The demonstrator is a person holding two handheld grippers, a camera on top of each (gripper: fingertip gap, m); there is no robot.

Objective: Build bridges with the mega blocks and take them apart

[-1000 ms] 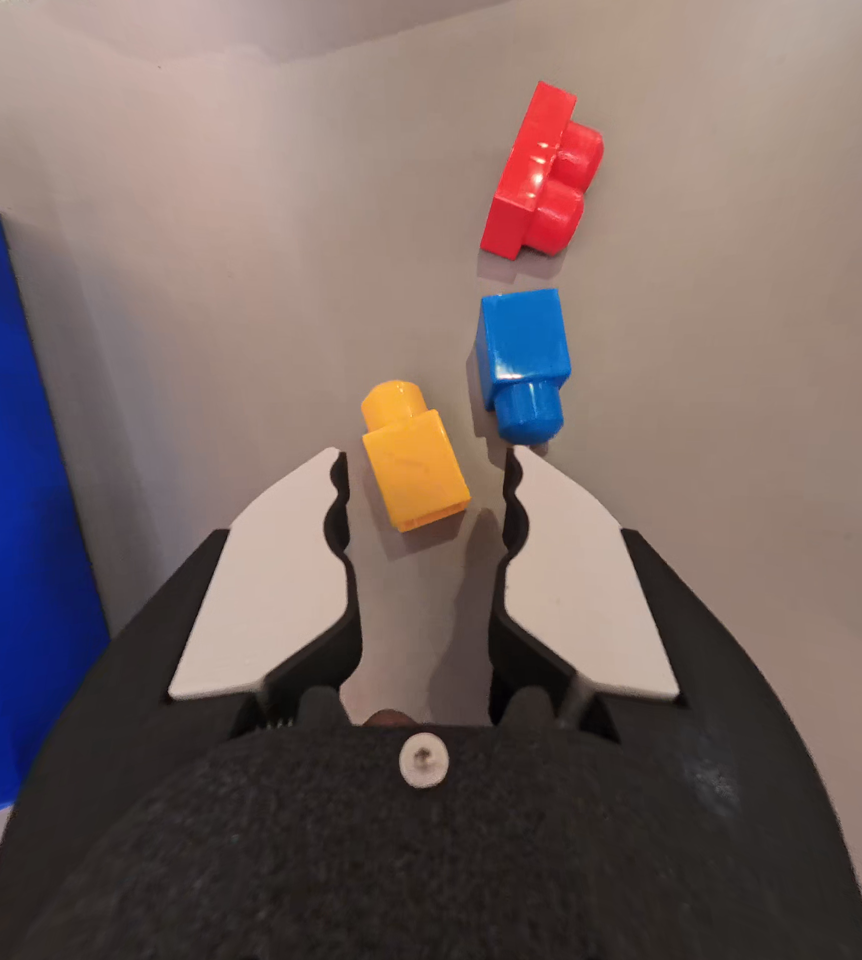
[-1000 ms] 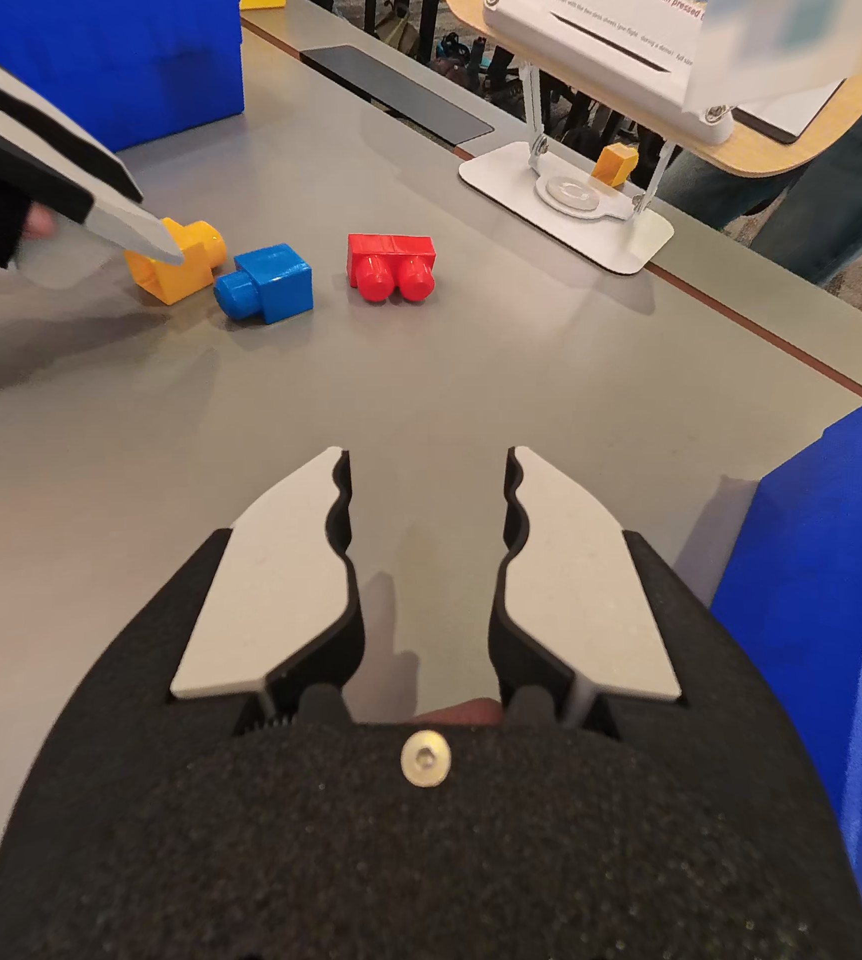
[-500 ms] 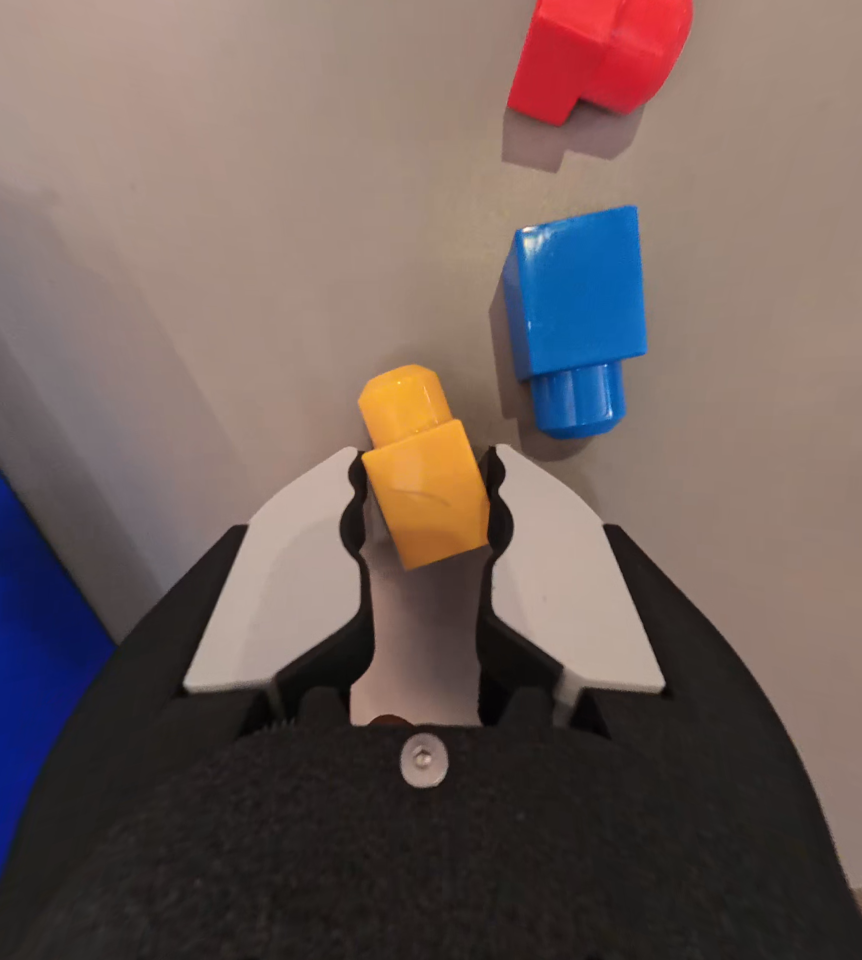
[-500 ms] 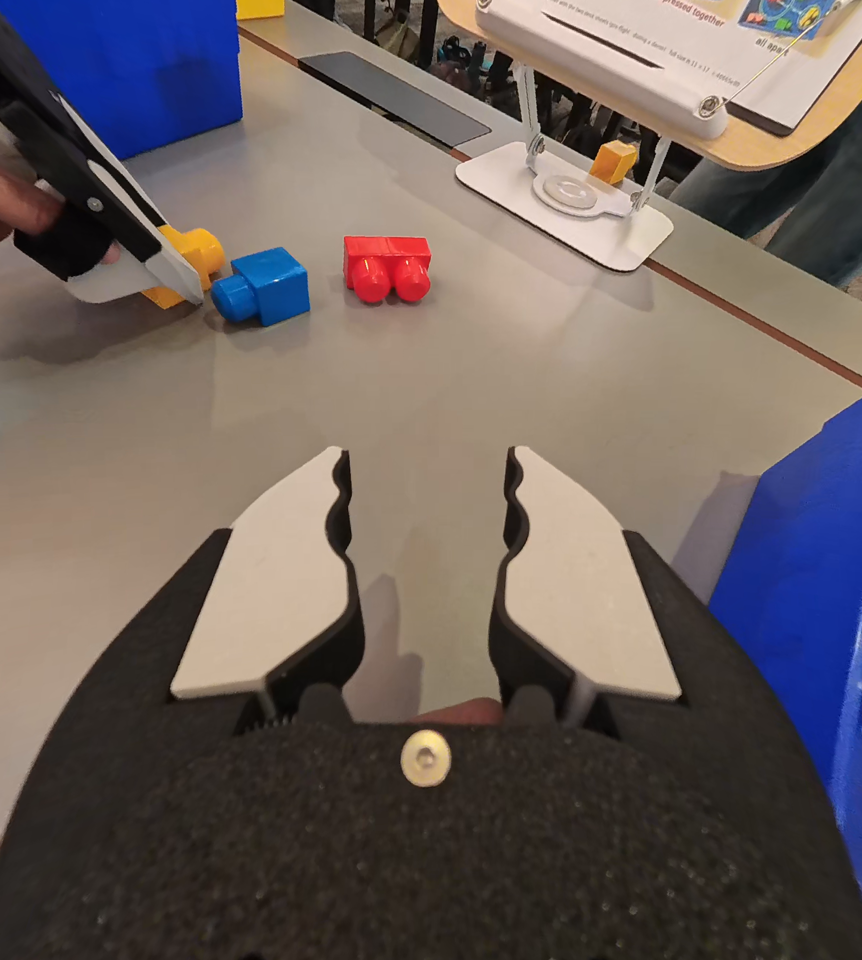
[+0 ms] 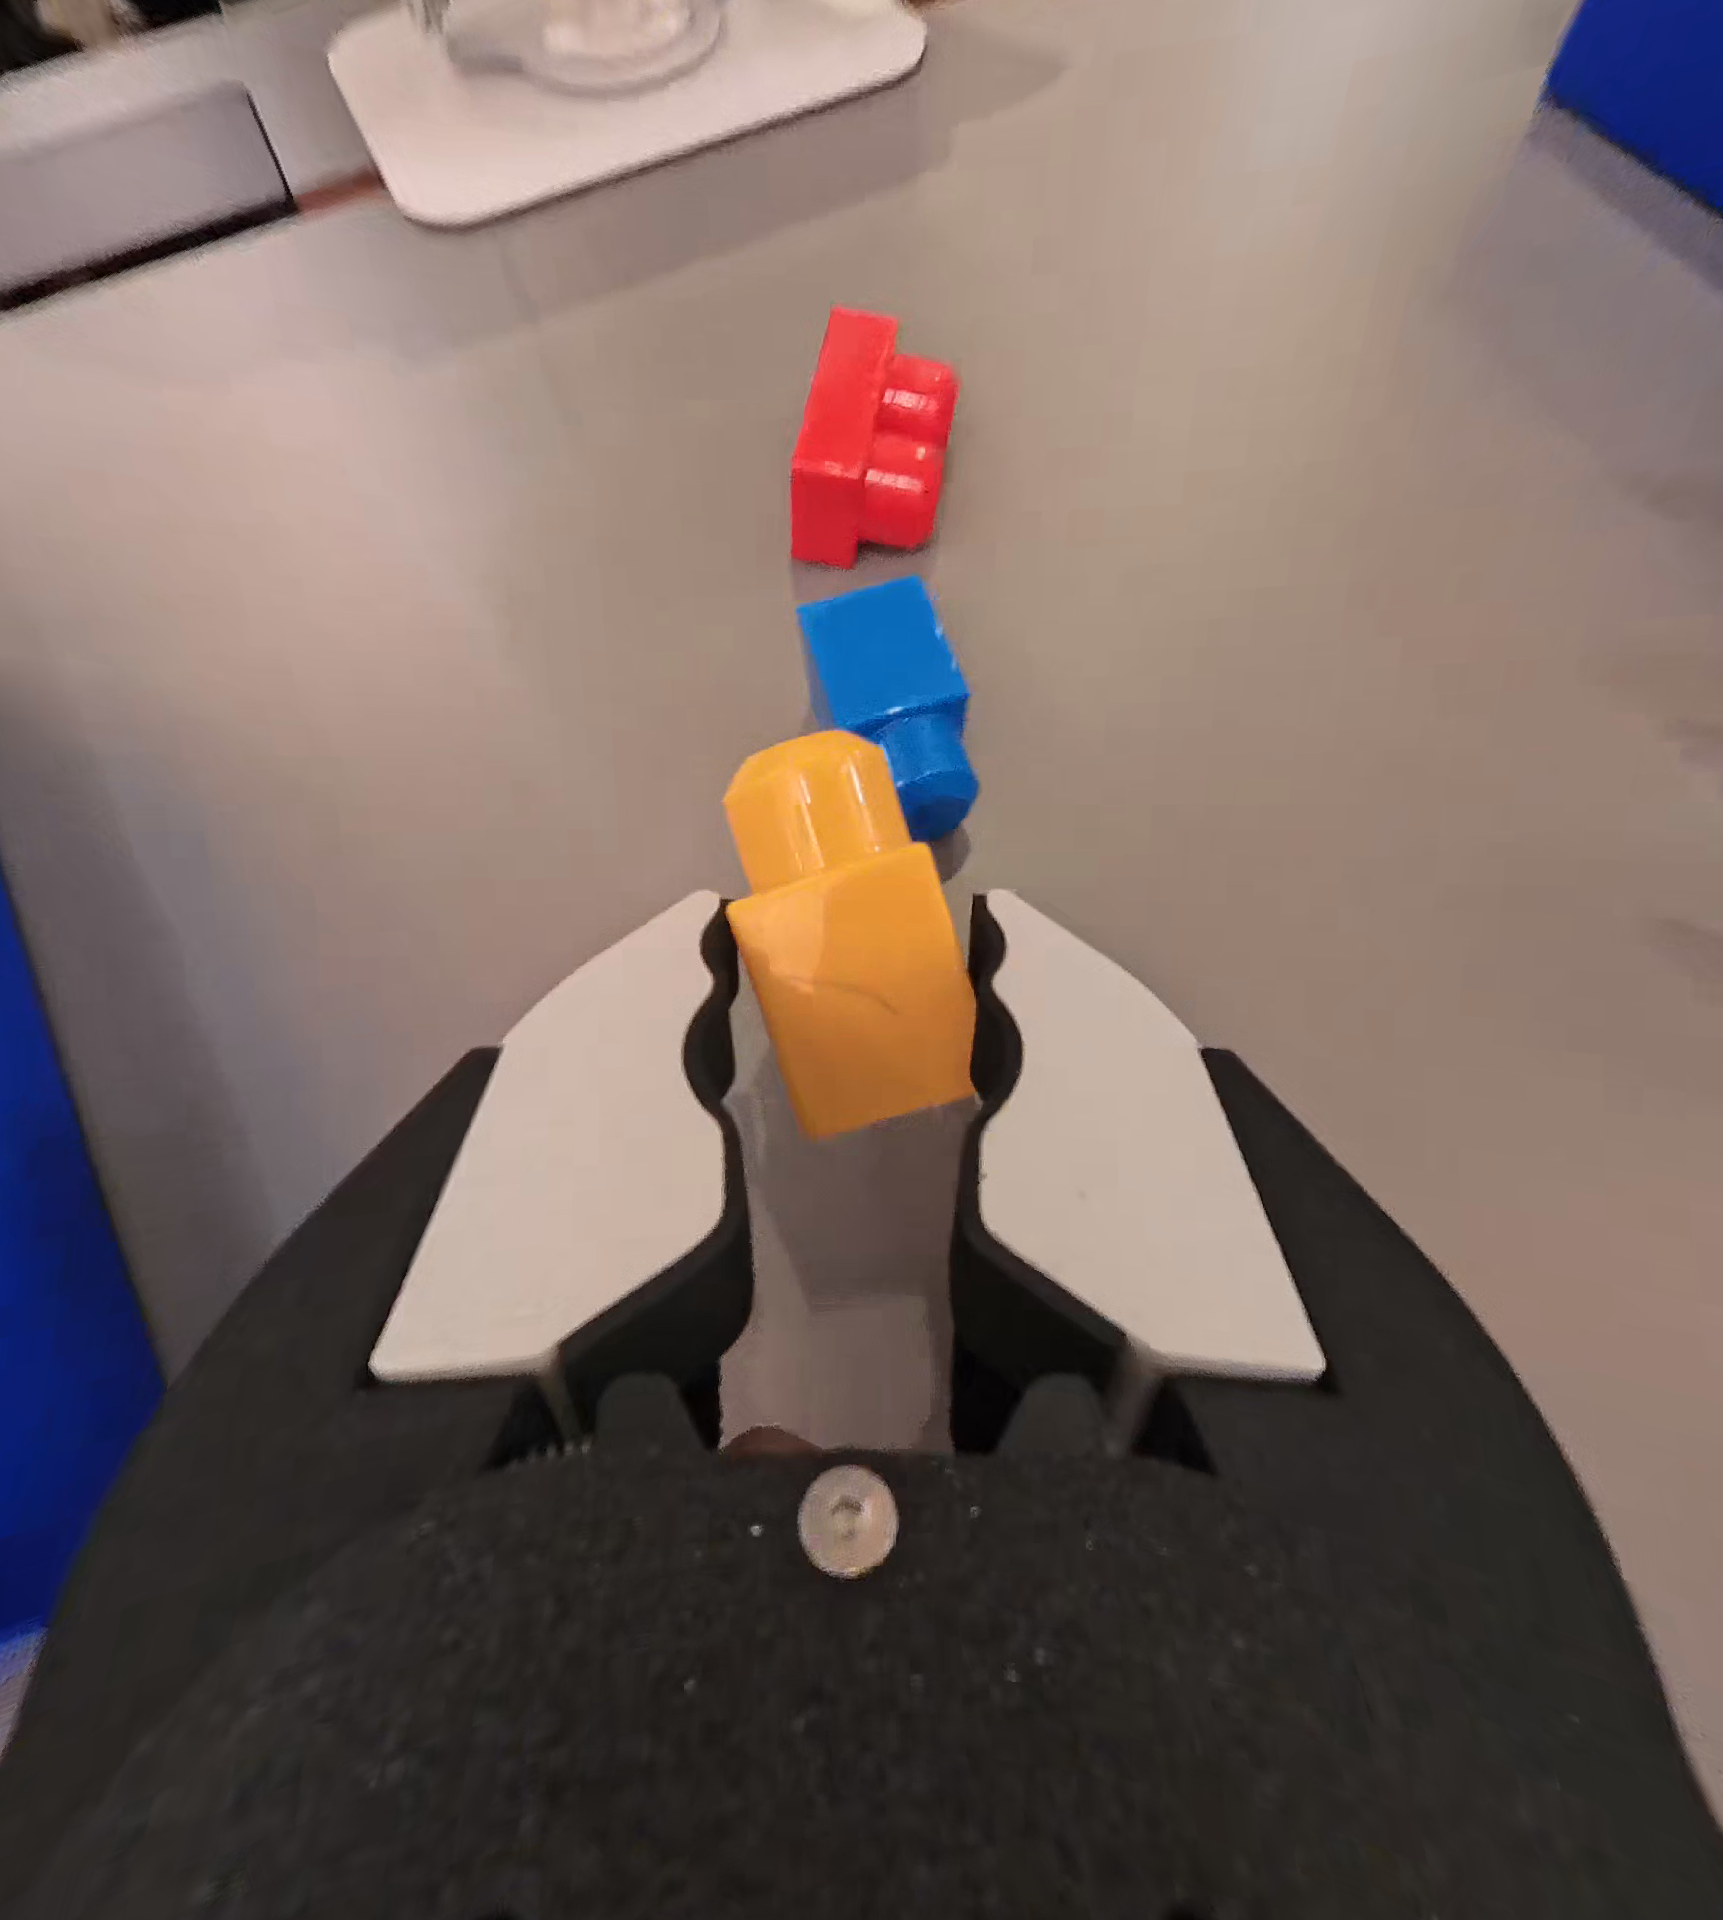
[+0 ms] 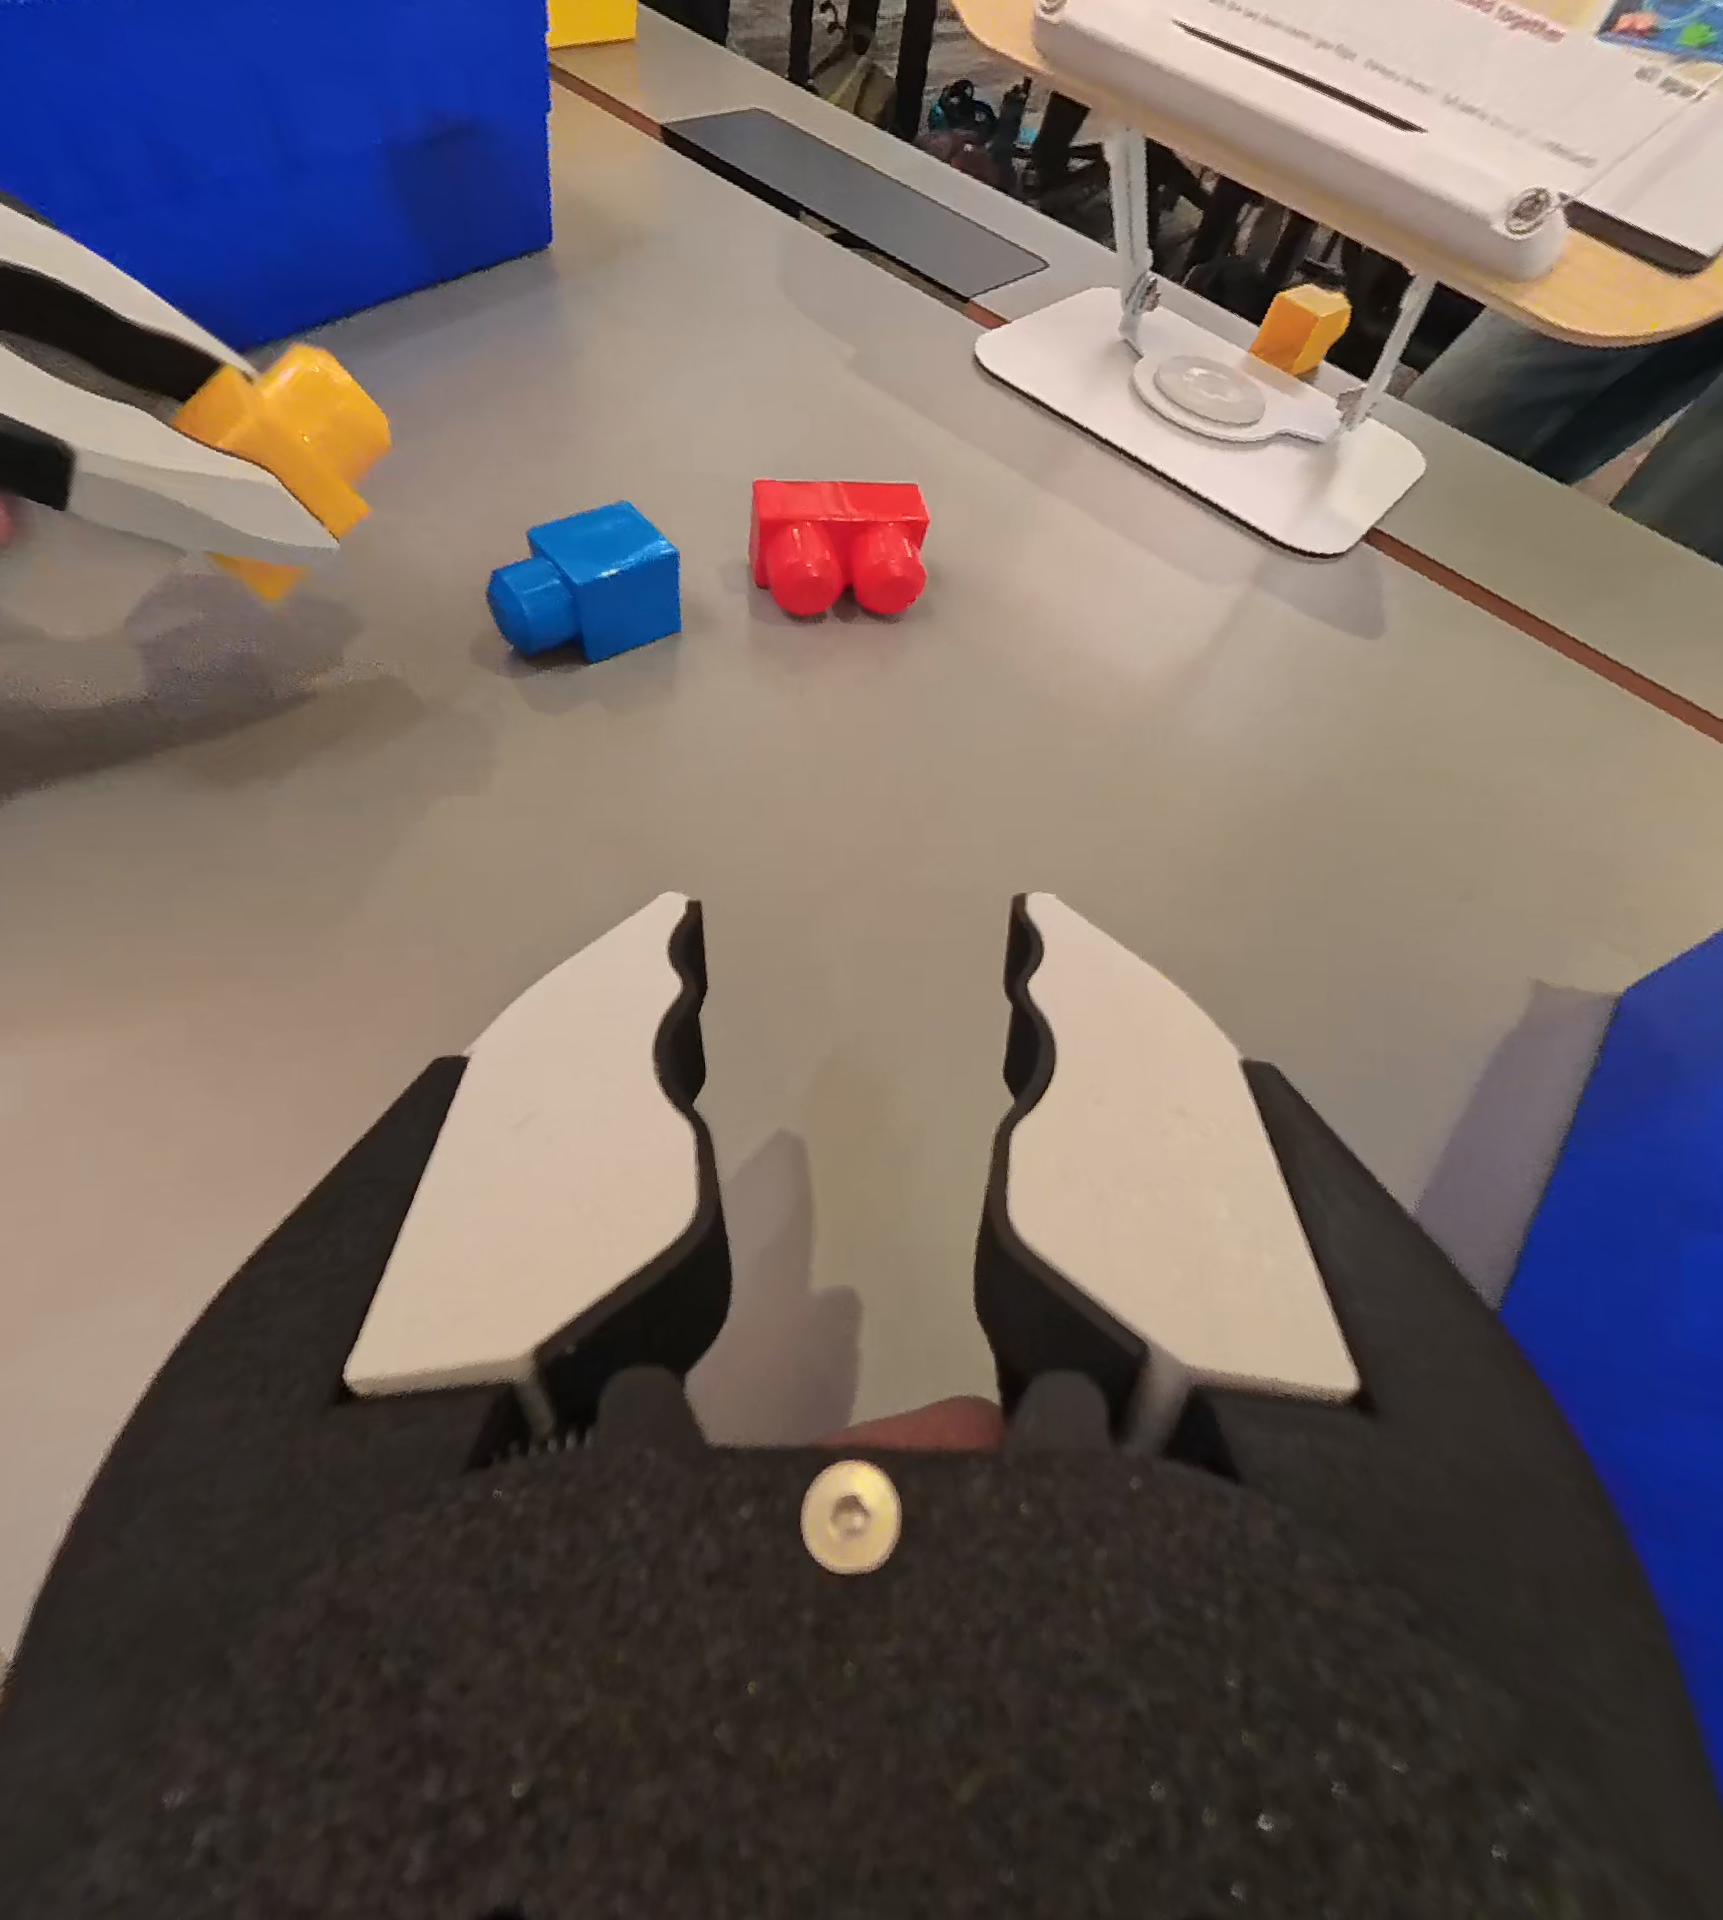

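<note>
Yellow block (image 5: 852, 997) pinched in left hand-held gripper (image 5: 849, 935) — right hand-held gripper (image 6: 855, 935) wide over bare table (image 6: 1044, 790).

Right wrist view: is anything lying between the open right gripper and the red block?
No. Between the right gripper and the red block is only bare grey table. The blue block lies left of that line.

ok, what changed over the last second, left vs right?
The left gripper went from open above the yellow block to shut on it, then lifted it off the grey table; the right wrist view shows the block in the air with its shadow below. Unchanged: blue block and red block lie on their sides where they were, and the right gripper stays open and empty.
</note>
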